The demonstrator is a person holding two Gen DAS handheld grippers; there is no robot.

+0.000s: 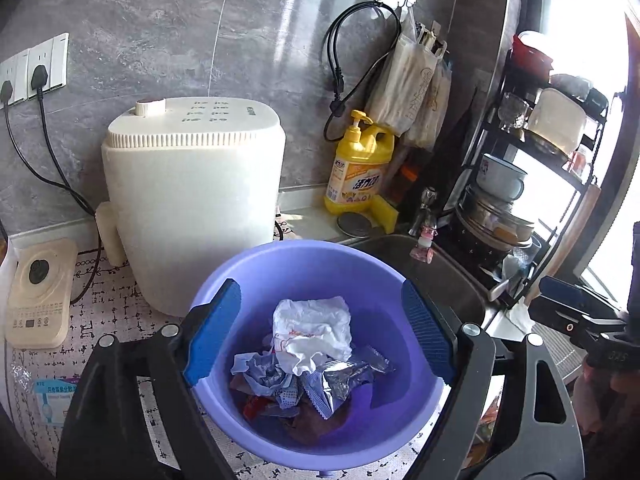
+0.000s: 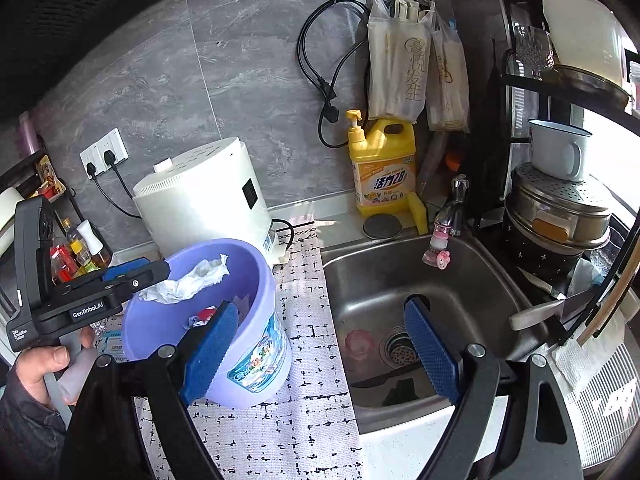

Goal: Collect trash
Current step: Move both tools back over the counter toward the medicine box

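A purple plastic bucket [image 1: 320, 264] stands on the patterned mat and holds crumpled white paper [image 1: 312, 328], a silver foil wrapper [image 1: 344, 384] and other scraps. My left gripper [image 1: 320, 340] is open and empty right above the bucket's mouth. In the right wrist view the same bucket [image 2: 256, 280] is at the left, with white paper [image 2: 188, 280] falling just under the left gripper [image 2: 136, 276]. My right gripper [image 2: 320, 352] is open and empty, between the bucket and the steel sink [image 2: 472, 280].
A white appliance [image 1: 192, 200] stands behind the bucket. A yellow detergent bottle [image 1: 360, 168] and sponge sit by the tap [image 2: 452, 208]. A dish rack with pots [image 2: 560, 216] is at the right. A pink scrap [image 2: 360, 344] lies in the sink. A tissue [image 2: 584, 356] lies on the right rim.
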